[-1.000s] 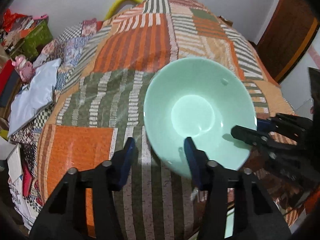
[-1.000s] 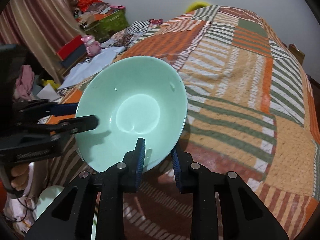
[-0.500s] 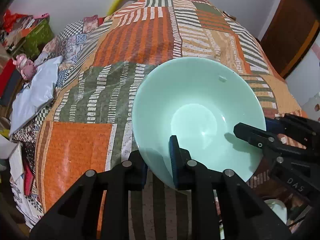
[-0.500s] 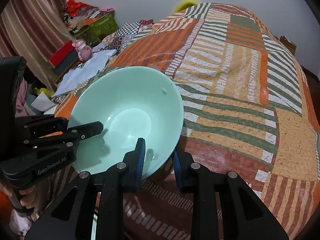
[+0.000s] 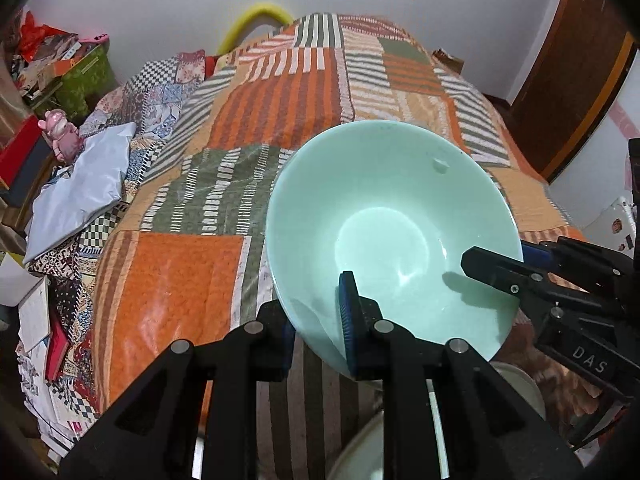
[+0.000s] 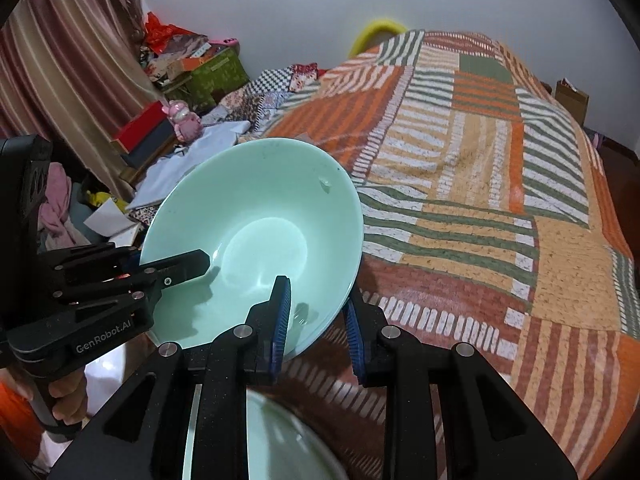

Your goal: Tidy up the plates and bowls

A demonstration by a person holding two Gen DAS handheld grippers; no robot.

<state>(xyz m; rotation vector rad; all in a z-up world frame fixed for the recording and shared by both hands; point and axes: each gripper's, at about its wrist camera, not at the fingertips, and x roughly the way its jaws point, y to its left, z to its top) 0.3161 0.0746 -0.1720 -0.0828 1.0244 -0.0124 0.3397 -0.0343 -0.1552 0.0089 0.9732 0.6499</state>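
Gripping the mint bowl point(image 5: 394, 216) rim – left gripper point(image 5: 320, 320) clamped near-side, right gripper point(image 6: 316, 316) clamped opposite – bedspread point(image 6: 480, 184) beyond.

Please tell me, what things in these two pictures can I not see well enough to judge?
- Pale dishes below the green bowl: in both wrist views the tongs' bodies cover them and the bottom edge cuts them off, so their number is unknown.
- Bowl's underside: hidden in both views by the bowl itself.
- Left tongs, outer pad: behind the bowl's rim.

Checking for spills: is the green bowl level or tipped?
Tipped: the bowl leans toward both cameras, inside empty.
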